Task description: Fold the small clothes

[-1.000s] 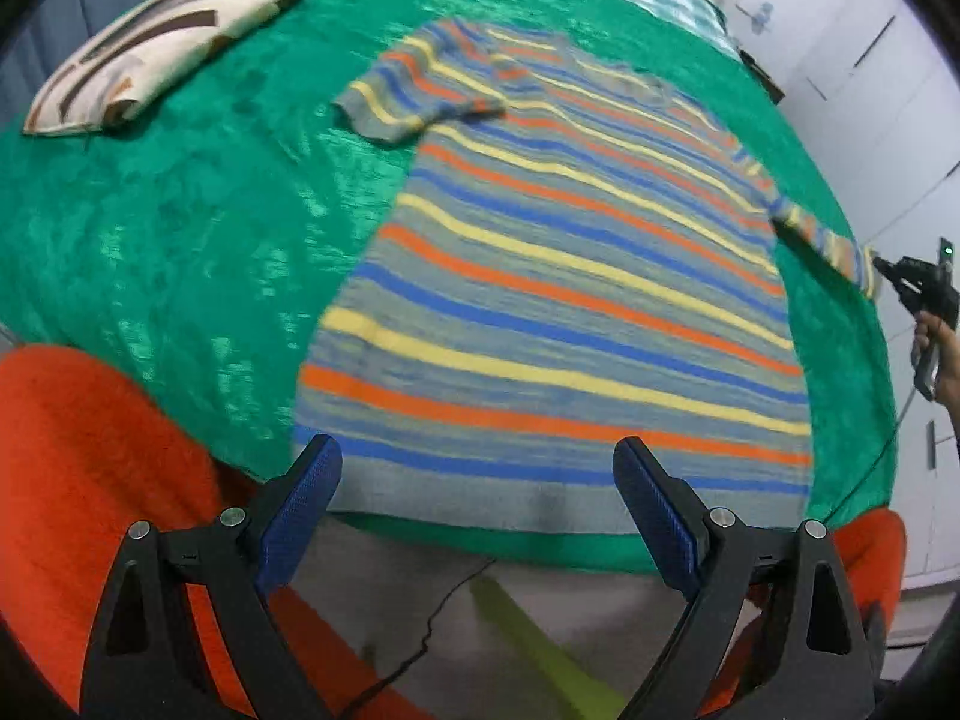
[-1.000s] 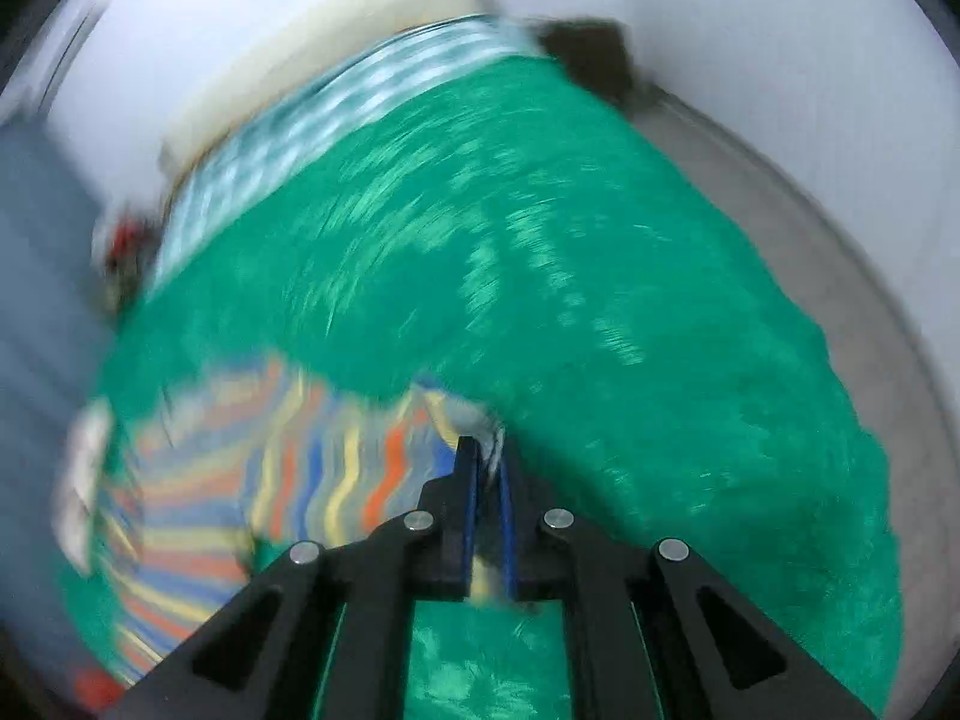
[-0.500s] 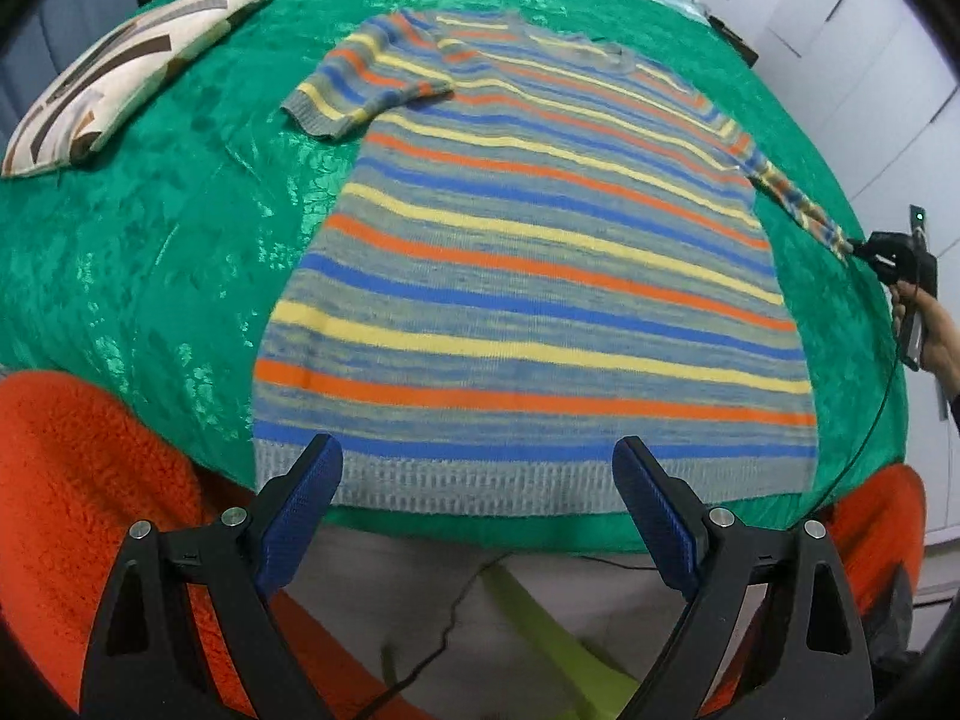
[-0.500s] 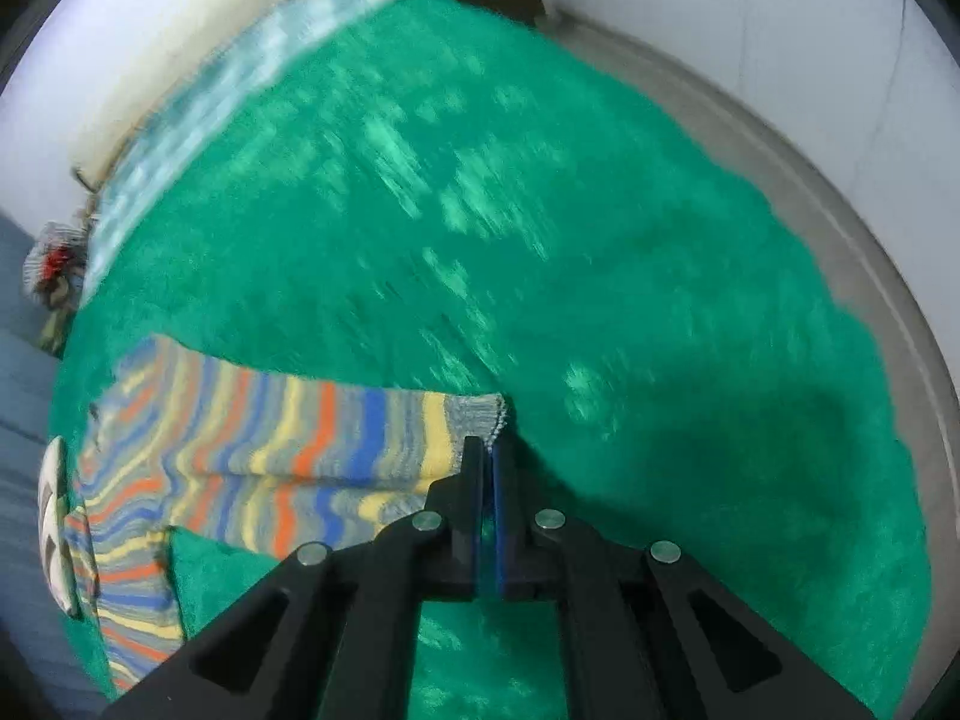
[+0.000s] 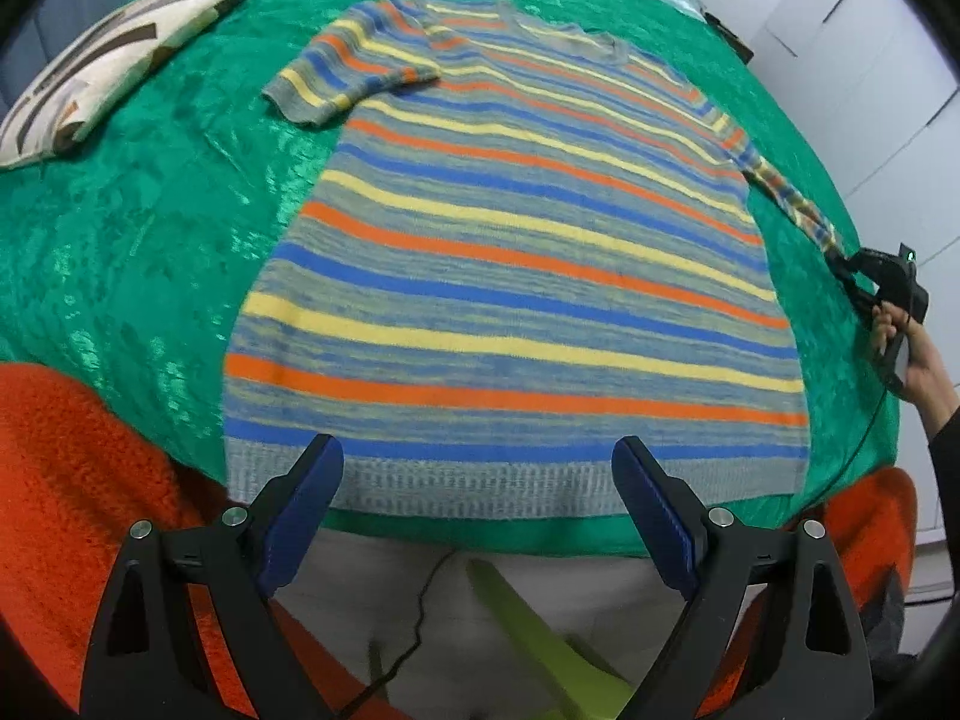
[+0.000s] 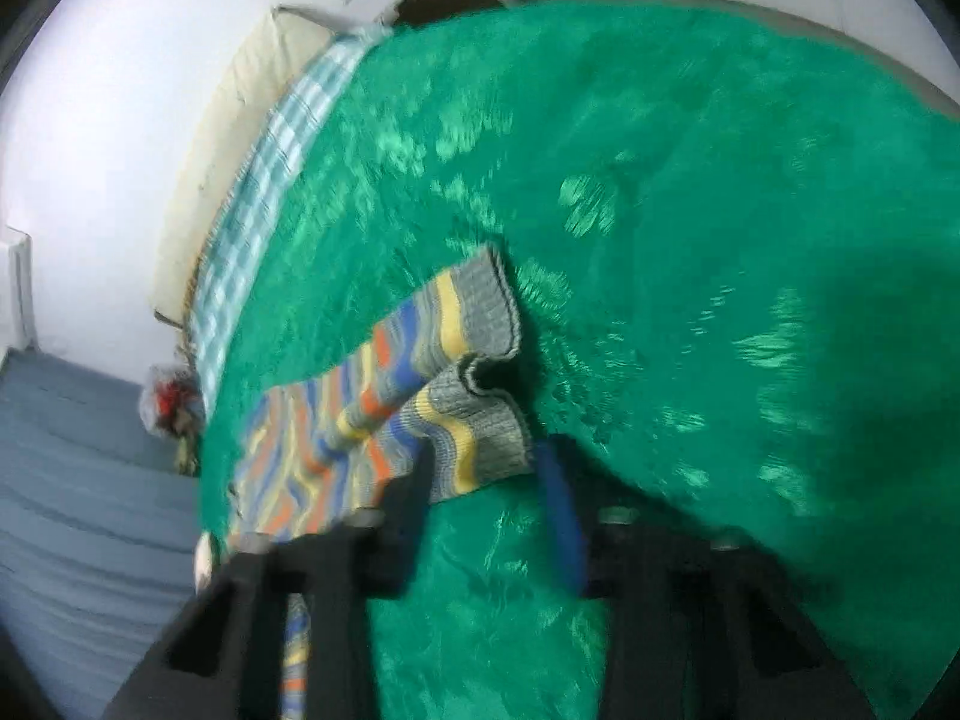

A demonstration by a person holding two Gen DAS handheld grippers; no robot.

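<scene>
We note a striped sweater (image 5: 510,252) spread flat and face up on the green bed cover (image 5: 150,210), neckline away from us. Its grey hem (image 5: 480,486) lies along the near edge of the bed.

Left gripper (image 5: 477,450): jaws wide open and holding nothing. It hangs just off the near bed edge, with the blue pads (image 5: 300,510) framing the middle of the hem. We cannot tell whether they touch it.

The far-left short sleeve (image 5: 354,72) is folded in at an angle over the shoulder area. The other sleeve (image 5: 786,192) is drawn out straight towards the bed's right edge, narrow and taut-looking.

Right gripper (image 6: 483,459): in the right wrist view, which is blurred, we see its jaws standing apart. The grey cuff (image 6: 480,438) lies between the tips against the left finger, and the blue pad on the other side stands clear of it. The cuff is doubled on itself and rests on the green cover. In the left wrist view a hand (image 5: 906,354) holds this gripper's handle at the sleeve's end.

Other things:
- A patterned pillow (image 5: 114,54) sits at the far left, well apart from the sweater.
- An orange blanket (image 5: 72,450) hangs below the green cover at the near corners.
- A checked cloth (image 6: 282,138) runs along the far side of the bed.
- A dark cable (image 5: 420,618) runs on the floor below.
</scene>
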